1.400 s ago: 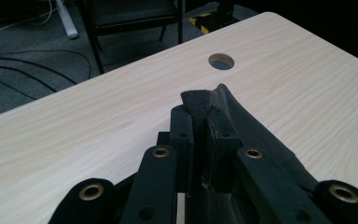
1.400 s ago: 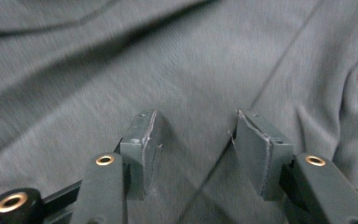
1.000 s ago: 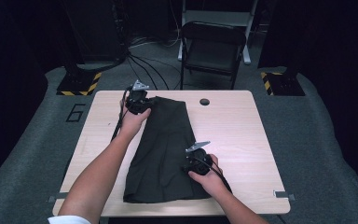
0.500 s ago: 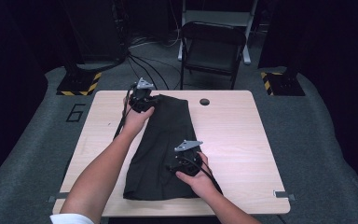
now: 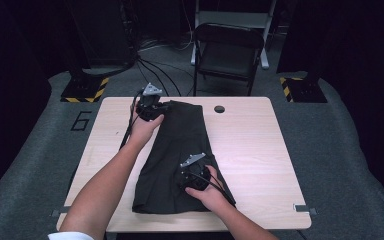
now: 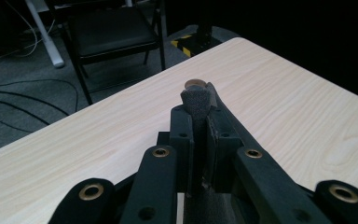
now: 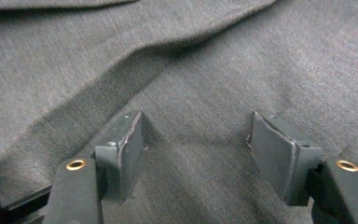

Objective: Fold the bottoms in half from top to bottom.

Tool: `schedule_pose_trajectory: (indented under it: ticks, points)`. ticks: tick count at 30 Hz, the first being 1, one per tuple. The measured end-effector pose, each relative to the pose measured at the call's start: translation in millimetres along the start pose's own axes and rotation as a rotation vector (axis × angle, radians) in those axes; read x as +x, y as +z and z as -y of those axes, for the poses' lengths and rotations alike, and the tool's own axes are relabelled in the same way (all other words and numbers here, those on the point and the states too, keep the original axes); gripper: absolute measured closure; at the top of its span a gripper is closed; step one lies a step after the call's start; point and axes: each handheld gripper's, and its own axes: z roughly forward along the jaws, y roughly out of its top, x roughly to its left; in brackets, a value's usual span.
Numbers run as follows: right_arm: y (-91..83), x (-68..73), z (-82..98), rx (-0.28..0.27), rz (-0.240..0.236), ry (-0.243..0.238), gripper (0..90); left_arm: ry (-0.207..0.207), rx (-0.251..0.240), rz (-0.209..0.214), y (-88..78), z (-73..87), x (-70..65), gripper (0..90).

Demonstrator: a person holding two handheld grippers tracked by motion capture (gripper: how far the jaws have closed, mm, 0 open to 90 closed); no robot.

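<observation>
Lengthwise down the middle of the pale wooden tabletop [image 5: 260, 150] lies the folded dark grey garment [image 5: 180, 150], long axis running away from the person. The left gripper [image 5: 151, 106] is clenched on its far corner, while the right gripper [image 5: 192, 175], jaws just opening and now spread, rests directly on the near half. A black folding chair [image 5: 228, 50] stands well beyond.

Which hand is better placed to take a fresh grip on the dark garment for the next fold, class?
The right. The right gripper rests on the dark garment mid-cloth with its jaws open and nothing pinched, so it looks free to grab. The left gripper is shut on the far edge, probably anchoring it.
</observation>
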Motion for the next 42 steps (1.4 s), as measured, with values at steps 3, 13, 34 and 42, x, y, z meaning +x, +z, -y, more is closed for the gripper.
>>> schedule_pose_trajectory:
  ticks: [3, 13, 34, 42]
  points:
    - [1.6, 1.3, 1.8, -0.003, 0.015, -0.007, 35.2, 0.007, -0.006, 0.018, -7.0, 0.8, -1.6, 82.7]
    - [4.1, 5.0, 3.0, 0.001, 0.036, -0.006, 35.2, 0.037, -0.043, 0.092, -36.9, 9.7, -12.9, 83.1]
    - [4.5, 6.2, 5.0, -0.013, 0.044, -0.007, 35.5, 0.085, -0.092, 0.209, -107.4, 53.7, -36.4, 84.6]
    - [-12.6, 0.8, 4.9, -0.049, 0.06, -0.001, 41.9, 0.084, -0.082, 0.216, -110.6, 65.1, -39.1, 84.5]
